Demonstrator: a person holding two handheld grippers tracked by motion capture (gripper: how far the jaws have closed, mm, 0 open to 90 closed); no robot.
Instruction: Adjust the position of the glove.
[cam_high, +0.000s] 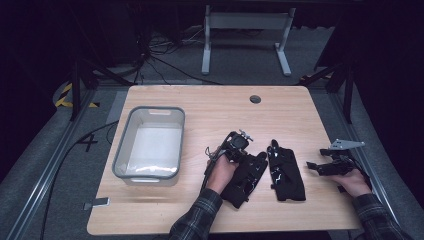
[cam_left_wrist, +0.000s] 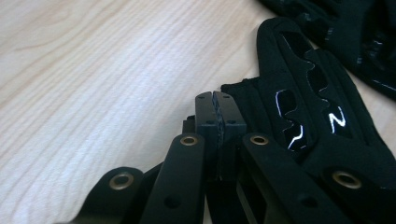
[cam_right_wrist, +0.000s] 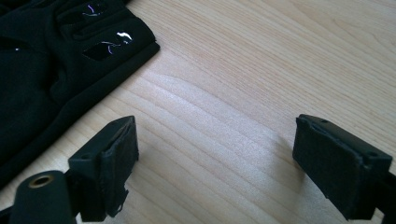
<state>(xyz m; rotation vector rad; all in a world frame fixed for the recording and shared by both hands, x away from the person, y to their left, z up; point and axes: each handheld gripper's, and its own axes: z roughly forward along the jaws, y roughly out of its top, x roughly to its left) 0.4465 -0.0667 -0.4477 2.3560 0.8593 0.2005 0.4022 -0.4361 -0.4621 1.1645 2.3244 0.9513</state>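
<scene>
From above, my left tool (cam_high: 239, 145) sits on the upper end of the left black fabric glove (cam_high: 246, 177) on the pale wooden counter (cam_high: 210, 107). A second black glove (cam_high: 286, 171) lies just beside it, and my right tool (cam_high: 315, 166) rests apart, near the counter's right edge. A grey plastic tub (cam_high: 150, 142) stands at left.

Along my left tool (cam_left_wrist: 218, 112), the jaws are clenched together, with the glove (cam_left_wrist: 303, 112) beside them; I cannot tell whether fabric is pinched.

Along my right tool (cam_right_wrist: 215, 154), the jaws stand released over bare wood, the second glove (cam_right_wrist: 56, 60) well clear.

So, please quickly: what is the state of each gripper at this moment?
Left gripper: closed, pads together at the edge of the left black glove; whether fabric is pinched cannot be told.
Right gripper: open, nothing between the jaws, above the table.
</scene>
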